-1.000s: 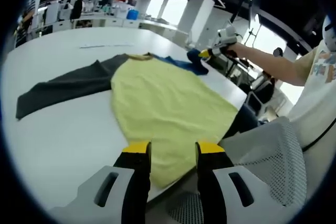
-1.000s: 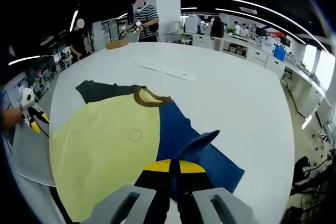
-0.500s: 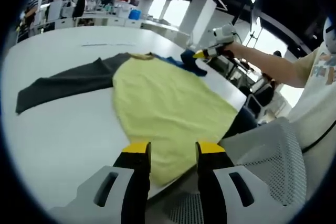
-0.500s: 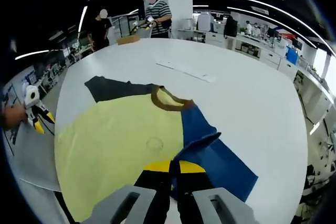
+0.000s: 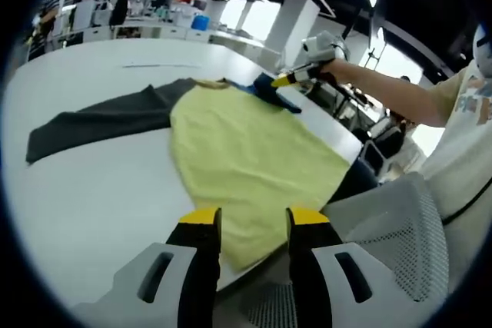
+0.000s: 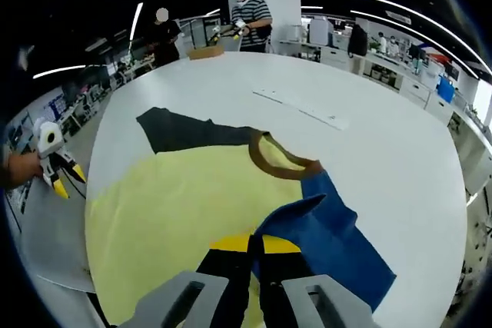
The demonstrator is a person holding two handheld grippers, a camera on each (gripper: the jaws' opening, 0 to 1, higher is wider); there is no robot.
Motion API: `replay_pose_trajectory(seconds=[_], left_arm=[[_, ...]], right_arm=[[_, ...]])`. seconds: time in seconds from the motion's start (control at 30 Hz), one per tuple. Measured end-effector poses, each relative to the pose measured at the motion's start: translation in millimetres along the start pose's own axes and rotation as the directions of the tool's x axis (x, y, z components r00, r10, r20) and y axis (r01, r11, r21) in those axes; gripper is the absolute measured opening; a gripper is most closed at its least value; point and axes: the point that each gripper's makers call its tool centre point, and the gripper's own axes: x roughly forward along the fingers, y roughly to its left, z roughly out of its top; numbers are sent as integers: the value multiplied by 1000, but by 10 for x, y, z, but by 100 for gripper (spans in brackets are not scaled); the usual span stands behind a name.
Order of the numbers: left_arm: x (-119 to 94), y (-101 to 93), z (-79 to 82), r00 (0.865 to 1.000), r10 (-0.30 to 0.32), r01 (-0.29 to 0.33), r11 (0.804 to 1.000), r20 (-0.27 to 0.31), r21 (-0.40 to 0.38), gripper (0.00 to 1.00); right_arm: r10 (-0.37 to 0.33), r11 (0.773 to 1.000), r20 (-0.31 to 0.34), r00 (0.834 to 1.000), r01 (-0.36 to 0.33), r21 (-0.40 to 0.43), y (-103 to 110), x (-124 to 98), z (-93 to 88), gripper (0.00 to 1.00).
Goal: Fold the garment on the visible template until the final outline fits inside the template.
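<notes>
A T-shirt lies spread on the white table (image 5: 84, 182): a yellow body (image 5: 246, 151) (image 6: 177, 213), a dark grey sleeve (image 5: 100, 120) (image 6: 181, 132), a blue sleeve (image 6: 342, 236) (image 5: 269, 91) and a brown collar (image 6: 277, 165). My right gripper (image 6: 255, 247) is shut on the blue sleeve's edge and holds it raised over the yellow body. In the left gripper view that right gripper (image 5: 296, 76) shows at the far side, clamping the blue cloth. My left gripper (image 5: 254, 220) stands open above the shirt's near hem, with nothing between its fingers; it shows small (image 6: 65, 182) in the right gripper view.
A grey mesh chair (image 5: 392, 228) stands at the table's near edge, beside the person's arm (image 5: 392, 97). A thin white strip (image 6: 304, 109) lies on the far part of the table. Two people (image 6: 250, 17) stand at the far end by a cardboard box (image 6: 204, 53).
My right gripper has carried the blue sleeve further inward over the yellow body. The left gripper has stayed open in the same place.
</notes>
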Motion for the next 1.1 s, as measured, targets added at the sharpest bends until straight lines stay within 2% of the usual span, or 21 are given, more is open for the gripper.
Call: replay_pose_trajectory(seconds=[0.3,1.1], left_arm=[[-19,38,-8,1000,5,-5,1000,6,-6,30],[-43,54,28,999,-3,4,1000,40,-20,30]], right_arm=[[32,999,8,999,-32,-16,186,161,171,0],[104,993,-7,995,-104,-57,641,590,472,0]])
